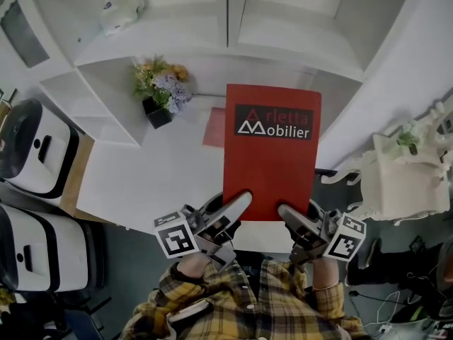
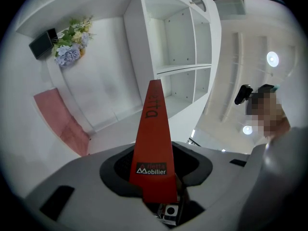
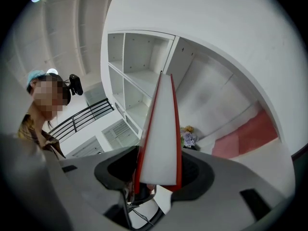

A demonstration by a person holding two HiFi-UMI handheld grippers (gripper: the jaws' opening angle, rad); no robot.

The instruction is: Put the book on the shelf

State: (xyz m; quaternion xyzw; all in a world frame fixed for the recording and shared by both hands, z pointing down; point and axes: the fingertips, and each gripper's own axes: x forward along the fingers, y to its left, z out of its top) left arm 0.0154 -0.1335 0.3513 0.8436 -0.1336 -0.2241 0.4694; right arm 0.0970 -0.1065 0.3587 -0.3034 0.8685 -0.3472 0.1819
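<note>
A red book (image 1: 271, 158) with a black label is held flat over the white shelf unit (image 1: 113, 183), its far edge toward the open compartments. My left gripper (image 1: 237, 204) is shut on its near left corner and my right gripper (image 1: 291, 217) on its near right corner. In the left gripper view the book's red spine (image 2: 154, 138) runs out from between the jaws of the left gripper (image 2: 155, 179). The right gripper view shows its white page edge (image 3: 161, 138) clamped in the right gripper (image 3: 156, 174).
A black pot of flowers (image 1: 161, 91) stands in the shelf to the book's left, beside a pinkish patch (image 1: 214, 127). A white object (image 1: 120, 9) sits on a higher shelf. White rounded cases (image 1: 35, 147) lie far left, an ornate white table (image 1: 400, 176) at right.
</note>
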